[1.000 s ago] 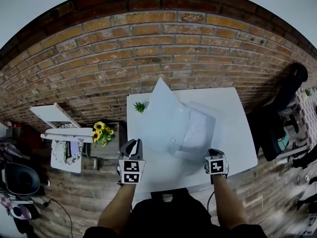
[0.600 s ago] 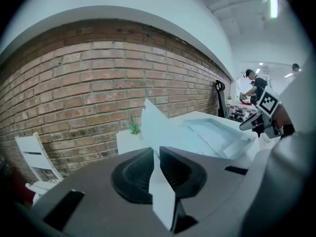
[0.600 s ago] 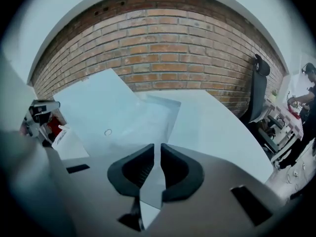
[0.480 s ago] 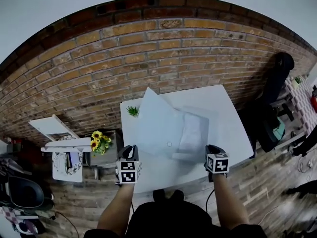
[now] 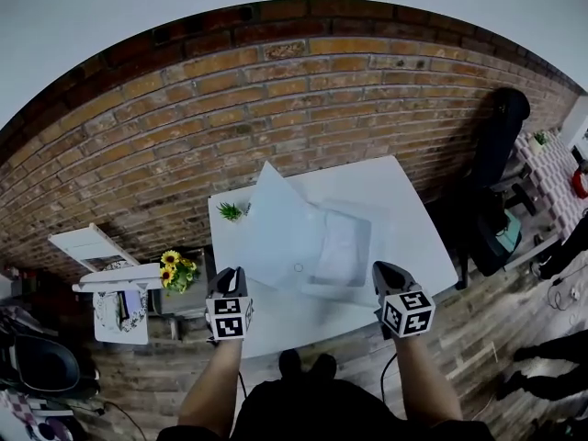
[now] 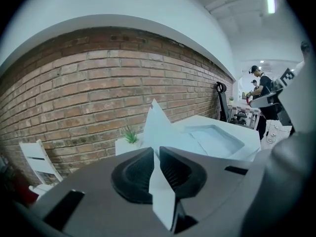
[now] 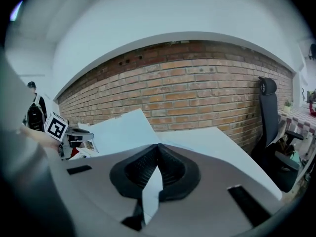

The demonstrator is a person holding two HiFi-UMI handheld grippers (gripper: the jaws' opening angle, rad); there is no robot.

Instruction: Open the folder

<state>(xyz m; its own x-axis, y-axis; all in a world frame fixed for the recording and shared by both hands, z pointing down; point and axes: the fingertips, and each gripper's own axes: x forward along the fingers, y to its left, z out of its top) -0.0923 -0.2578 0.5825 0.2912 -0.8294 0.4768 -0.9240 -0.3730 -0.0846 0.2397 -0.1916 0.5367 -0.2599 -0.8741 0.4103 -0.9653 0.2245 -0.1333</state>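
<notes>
A translucent white folder (image 5: pixel 308 246) lies open on the white table (image 5: pixel 404 209). Its cover flap (image 5: pixel 271 214) stands tilted up on the left, and papers sit in the right half (image 5: pixel 344 246). My left gripper (image 5: pixel 233 276) is shut and empty at the table's front left edge, short of the folder. My right gripper (image 5: pixel 383 270) hovers shut and empty above the front right edge. From the left gripper view the flap (image 6: pixel 157 120) rises beyond the closed jaws (image 6: pixel 154 154). The right gripper view shows shut jaws (image 7: pixel 158 149) and the flap (image 7: pixel 123 130) beyond.
A small green plant (image 5: pixel 228 211) stands at the table's back left corner. Left of the table are yellow flowers (image 5: pixel 175 266) and a white chair (image 5: pixel 92 246). A black office chair (image 5: pixel 491 154) stands at the right. A brick wall (image 5: pixel 276 99) backs the table. A person (image 6: pixel 259 83) stands far off.
My right gripper has lifted off the table toward the camera and tilted, away from the folder. The left gripper has stayed near the front edge. The folder remains open.
</notes>
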